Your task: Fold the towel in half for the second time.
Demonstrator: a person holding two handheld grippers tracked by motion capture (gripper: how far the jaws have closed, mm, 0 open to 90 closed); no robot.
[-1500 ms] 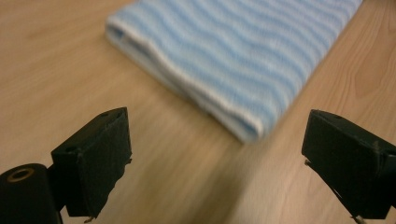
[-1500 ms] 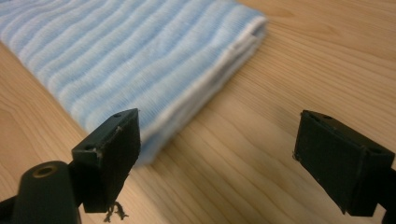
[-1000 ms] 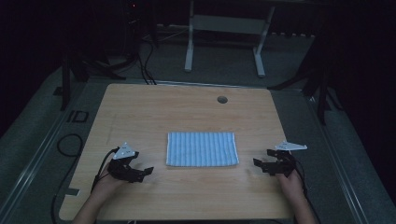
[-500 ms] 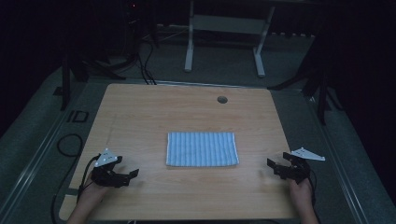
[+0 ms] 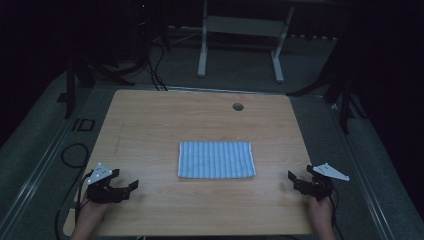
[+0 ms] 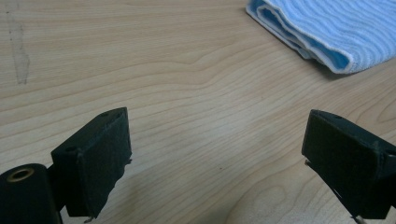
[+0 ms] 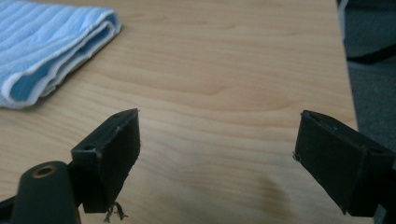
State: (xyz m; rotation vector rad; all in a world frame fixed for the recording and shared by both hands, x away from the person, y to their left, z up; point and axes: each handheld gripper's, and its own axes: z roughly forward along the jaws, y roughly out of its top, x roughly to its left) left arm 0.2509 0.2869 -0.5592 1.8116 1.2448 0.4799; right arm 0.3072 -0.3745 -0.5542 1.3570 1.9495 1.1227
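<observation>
Blue towel (image 5: pixel 216 159) folded on table (image 5: pixel 200 120); my left gripper (image 5: pixel 125 186) and right gripper (image 5: pixel 295 179) have backed off, fingers open — folding looks finished.

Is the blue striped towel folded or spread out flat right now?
Folded. The blue striped cloth towel lies as a neat rectangle on the wooden table, and the left gripper view shows stacked layers with white edging at its corner.
</observation>
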